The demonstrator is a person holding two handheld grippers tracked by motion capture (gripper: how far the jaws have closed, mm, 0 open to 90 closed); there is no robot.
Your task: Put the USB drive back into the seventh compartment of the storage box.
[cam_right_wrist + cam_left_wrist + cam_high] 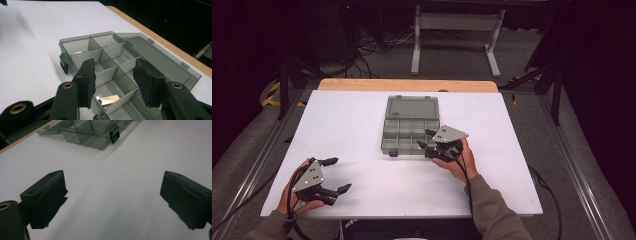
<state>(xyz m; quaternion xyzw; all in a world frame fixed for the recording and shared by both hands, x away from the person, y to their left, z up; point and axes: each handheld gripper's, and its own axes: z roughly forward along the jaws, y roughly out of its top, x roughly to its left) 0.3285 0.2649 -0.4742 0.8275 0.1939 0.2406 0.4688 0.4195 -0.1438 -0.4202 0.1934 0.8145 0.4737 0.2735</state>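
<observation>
High view, left to right. Left tongs [333, 175]: black two-jaw tool under a grey three-cornered plate, held in the person's left hand [297, 197] at the near left corner of the white rectangular worktop [347, 130]; jaws spread wide, nothing between them, pointing toward the right. Translucent grey plastic compartment box [407, 134]: at the middle of the worktop, lid [412, 107] folded back flat toward the far edge, tray divided into small compartments, black latch on the near wall. Right tongs [426, 139]: same build, held in the person's right hand [459, 160], just off the box's near right corner, tips over that corner's rim; jaws about half spread.

Left gripper view: both black pads far apart over bare worktop [112, 195], clamping nothing; compartment box [87, 132] well apart at the upper edge, black latch [114, 136] facing the camera.

Right gripper view: pads moderately apart above the open compartment box [110, 57], nothing gripped between them; dividers upright; small shiny metal piece [107, 100] lying in the near compartment below the tongs, another pale glint in the far left compartment, kind not discernible. Lid [160, 60] lying flat beyond the tray, near the worktop's wooden edge strip [160, 40].
</observation>
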